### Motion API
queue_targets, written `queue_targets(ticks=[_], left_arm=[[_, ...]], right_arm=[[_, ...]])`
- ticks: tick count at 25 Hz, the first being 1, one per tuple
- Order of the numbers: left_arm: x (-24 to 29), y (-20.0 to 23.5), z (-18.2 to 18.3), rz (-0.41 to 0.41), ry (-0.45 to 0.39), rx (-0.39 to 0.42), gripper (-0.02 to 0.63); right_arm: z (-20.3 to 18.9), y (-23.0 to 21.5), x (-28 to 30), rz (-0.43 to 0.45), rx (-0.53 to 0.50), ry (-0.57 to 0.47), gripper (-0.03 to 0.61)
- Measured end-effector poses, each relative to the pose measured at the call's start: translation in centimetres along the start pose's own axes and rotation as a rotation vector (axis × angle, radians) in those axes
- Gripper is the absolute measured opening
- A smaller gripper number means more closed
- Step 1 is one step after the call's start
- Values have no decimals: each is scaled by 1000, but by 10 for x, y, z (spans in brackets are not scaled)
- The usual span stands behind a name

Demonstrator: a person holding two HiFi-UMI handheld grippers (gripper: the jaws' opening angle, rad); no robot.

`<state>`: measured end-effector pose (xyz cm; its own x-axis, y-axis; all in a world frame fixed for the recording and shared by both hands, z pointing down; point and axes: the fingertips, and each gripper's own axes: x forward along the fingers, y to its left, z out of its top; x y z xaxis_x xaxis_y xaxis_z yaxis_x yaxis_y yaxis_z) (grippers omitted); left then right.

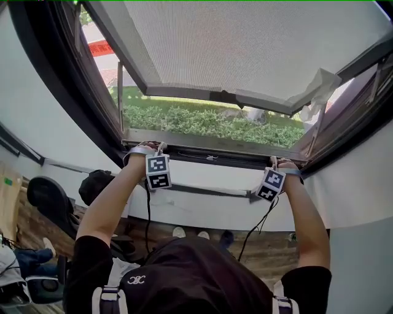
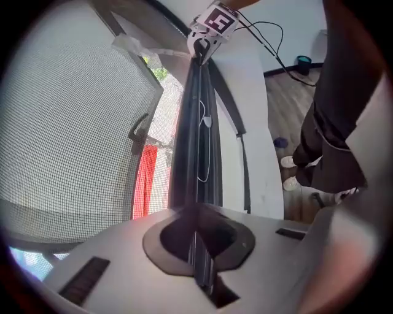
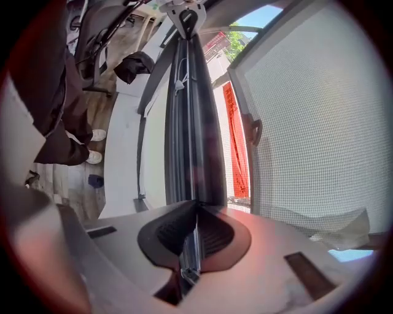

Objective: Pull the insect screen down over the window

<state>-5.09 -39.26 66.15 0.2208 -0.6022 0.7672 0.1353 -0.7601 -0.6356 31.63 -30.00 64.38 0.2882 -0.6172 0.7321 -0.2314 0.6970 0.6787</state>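
The insect screen's dark pull bar (image 1: 212, 157) lies along the lower window frame, low at the sill. My left gripper (image 1: 155, 160) is shut on its left end and my right gripper (image 1: 275, 169) on its right end. In the left gripper view the bar (image 2: 193, 135) runs from between my left gripper's (image 2: 198, 213) jaws to the right gripper (image 2: 206, 44). The right gripper view mirrors this: the bar (image 3: 193, 122) leaves the right gripper (image 3: 196, 207) and reaches the left gripper (image 3: 186, 18). A grey mesh panel (image 1: 245, 49) tilts outward above the opening.
Grass and hedge (image 1: 202, 119) lie outside, with a red strip (image 1: 101, 46) at the far left. Crumpled white plastic (image 1: 319, 92) hangs on the right frame. Below the white sill wall (image 1: 202, 208) are a black bag (image 1: 98, 181), a chair (image 1: 46, 199) and wooden floor.
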Motion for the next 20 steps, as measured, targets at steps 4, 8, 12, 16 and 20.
queue_targets(ticks=[4, 8, 12, 16, 20], left_arm=[[5, 1, 1, 0, 17, 0, 9], [10, -2, 1, -6, 25, -2, 9], [19, -10, 0, -25, 37, -7, 9], [31, -21, -2, -52, 55, -2, 9], [35, -25, -2, -66, 60, 6, 9]], right_arm=[[0, -1, 5, 4, 6, 7, 15], [0, 2, 10, 9, 10, 14, 15], [-1, 12, 16, 32, 10, 30, 15], [2, 23, 31, 37, 1, 32, 14], [-5, 28, 30, 67, -31, 77, 14]])
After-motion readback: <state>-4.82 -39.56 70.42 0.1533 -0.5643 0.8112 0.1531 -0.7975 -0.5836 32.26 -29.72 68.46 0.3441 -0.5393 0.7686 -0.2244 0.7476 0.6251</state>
